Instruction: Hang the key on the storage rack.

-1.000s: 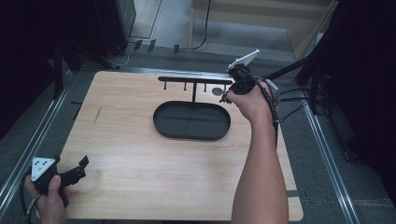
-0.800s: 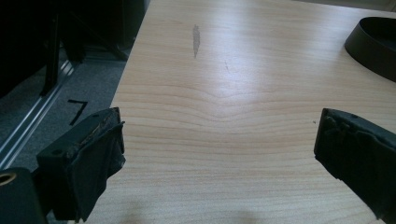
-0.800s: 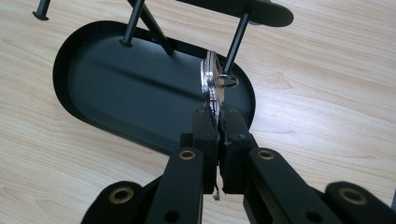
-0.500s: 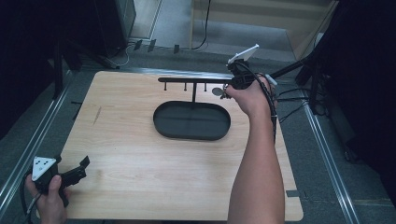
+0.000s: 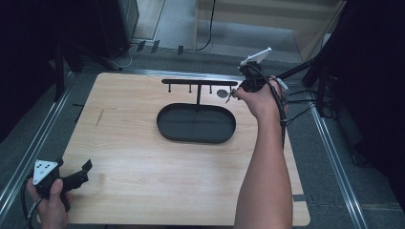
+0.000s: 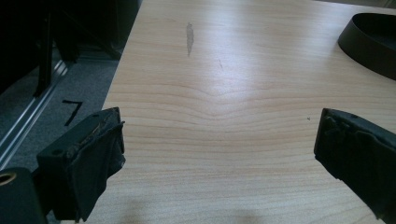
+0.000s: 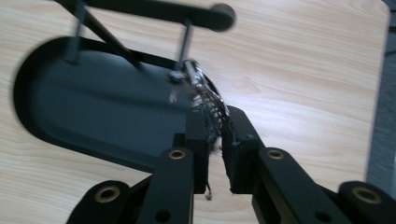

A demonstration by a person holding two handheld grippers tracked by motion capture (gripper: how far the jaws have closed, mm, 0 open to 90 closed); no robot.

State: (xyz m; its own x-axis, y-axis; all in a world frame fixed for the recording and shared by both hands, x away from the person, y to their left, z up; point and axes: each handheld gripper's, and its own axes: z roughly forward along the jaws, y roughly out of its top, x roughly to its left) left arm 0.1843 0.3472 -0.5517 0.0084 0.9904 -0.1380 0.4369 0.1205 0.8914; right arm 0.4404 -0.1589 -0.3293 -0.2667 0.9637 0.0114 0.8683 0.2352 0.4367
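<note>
A black jewellery stand rises from an oval tray base [image 5: 210,125] at the back of the table, and its horizontal bar [image 5: 198,82] carries short hooks. My right gripper [image 5: 232,97] is at the bar's right end, shut on a silver chain [image 7: 205,95]. In the right gripper view the chain runs up from between the jaws [image 7: 215,116] toward a hook below the bar [image 7: 154,8], over the tray base [image 7: 93,102]. That view is blurred. My left gripper [image 5: 86,168] is held at the table's front left corner, open and holding nothing [image 6: 217,140].
The wooden table [image 5: 143,181] has metal rails along both sides. A small grey disc [image 5: 222,93] shows under the bar's right end. Cables and dark stands crowd the floor at the back and right. The tray's edge [image 6: 369,42] is far ahead of the left gripper.
My right gripper has lifted a little and shifted slightly right at the bar's right end, still holding the chain. The left gripper has stayed put.
</note>
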